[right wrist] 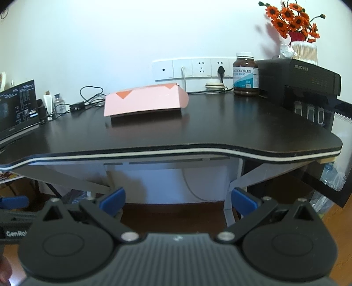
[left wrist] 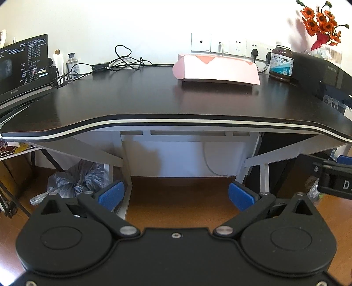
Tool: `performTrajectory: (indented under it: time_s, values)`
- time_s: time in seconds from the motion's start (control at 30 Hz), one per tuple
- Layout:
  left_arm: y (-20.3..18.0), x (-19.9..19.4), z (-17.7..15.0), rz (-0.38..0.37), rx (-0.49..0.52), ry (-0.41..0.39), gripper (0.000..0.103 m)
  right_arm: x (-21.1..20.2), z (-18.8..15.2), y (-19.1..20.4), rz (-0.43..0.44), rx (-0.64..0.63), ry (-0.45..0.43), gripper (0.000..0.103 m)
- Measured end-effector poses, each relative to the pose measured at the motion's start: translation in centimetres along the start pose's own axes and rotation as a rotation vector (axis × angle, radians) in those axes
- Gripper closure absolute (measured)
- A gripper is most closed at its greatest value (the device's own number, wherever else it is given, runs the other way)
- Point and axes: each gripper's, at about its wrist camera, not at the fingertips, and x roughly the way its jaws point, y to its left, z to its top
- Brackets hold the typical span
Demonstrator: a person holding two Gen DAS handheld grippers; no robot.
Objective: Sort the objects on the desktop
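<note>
Left gripper point(left wrist: 176, 195) and right gripper point(right wrist: 178, 201) both wide apart, holding nothing, below desk point(left wrist: 154, 99) front edge; pink box point(left wrist: 216, 69) lies toward desk's back, brown supplement bottle point(left wrist: 281, 61) upright just right of it, beside black printer point(right wrist: 297, 77).

I see a black desk point(left wrist: 154, 99) with a white stripe along its front edge, a pink box point(left wrist: 216, 69) with orange triangles, orange flowers point(right wrist: 290, 18), and blue fingertips point(left wrist: 111, 194).

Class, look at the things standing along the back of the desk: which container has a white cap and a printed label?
The brown supplement bottle beside the black printer. Its label is white and teal; the pink box is flat cardboard without a cap.
</note>
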Motion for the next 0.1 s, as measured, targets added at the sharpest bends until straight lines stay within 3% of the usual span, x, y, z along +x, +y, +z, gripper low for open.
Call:
performTrajectory:
  time_s: [0.1]
  values:
    - [0.00, -0.09, -0.03, -0.003, -0.001, -0.009, 0.000, 0.01, -0.05, 0.04, 0.003, -0.002, 0.003, 0.001]
